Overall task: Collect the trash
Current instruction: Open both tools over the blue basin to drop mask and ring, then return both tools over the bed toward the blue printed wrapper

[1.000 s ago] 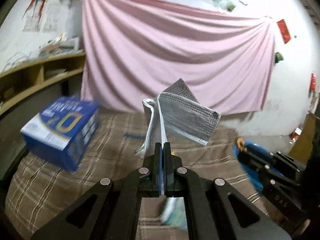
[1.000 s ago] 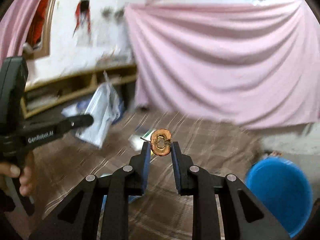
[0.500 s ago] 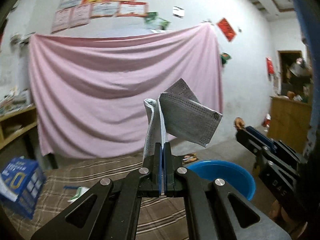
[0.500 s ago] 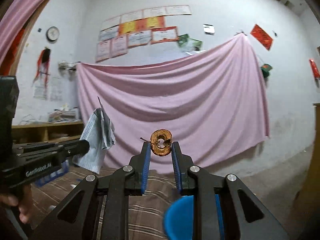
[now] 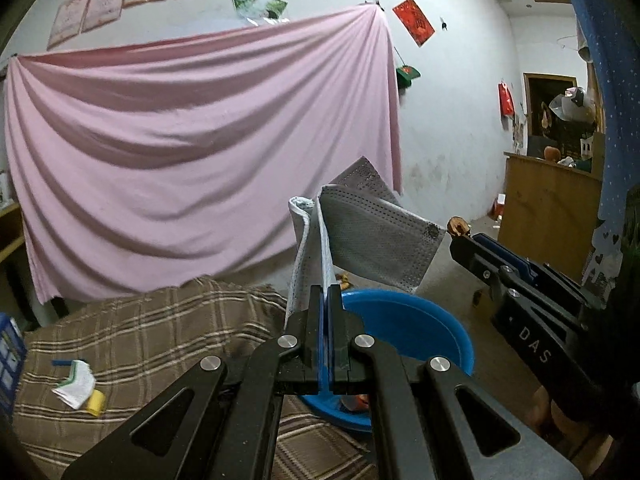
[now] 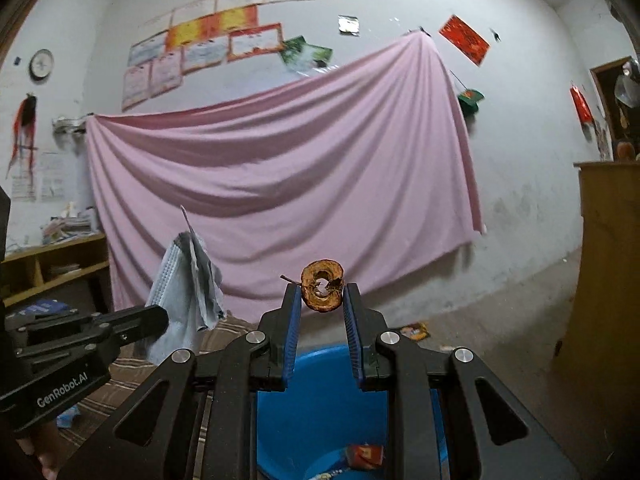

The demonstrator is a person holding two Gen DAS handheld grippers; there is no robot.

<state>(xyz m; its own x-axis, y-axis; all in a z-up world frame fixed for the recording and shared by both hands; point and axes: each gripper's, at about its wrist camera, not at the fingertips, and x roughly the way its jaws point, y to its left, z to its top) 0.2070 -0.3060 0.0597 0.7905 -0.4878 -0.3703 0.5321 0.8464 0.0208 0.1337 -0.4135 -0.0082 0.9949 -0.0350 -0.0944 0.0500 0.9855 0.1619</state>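
Left tongs [image 5: 325, 292] pinched tight on face mask [image 5: 372, 240], centre frame: limp, light, held at fold. Right tongs [image 6: 320, 296] clamp dried apple core [image 6: 322, 291]: stiff, brittle, gripped across sides. Blue basin [image 6: 320, 420] directly below, lower centre.

grey mask [image 5: 376, 240] | blue basin [image 5: 408, 320] | brown plaid cloth [image 5: 160, 328] | pink sheet [image 5: 180, 140]
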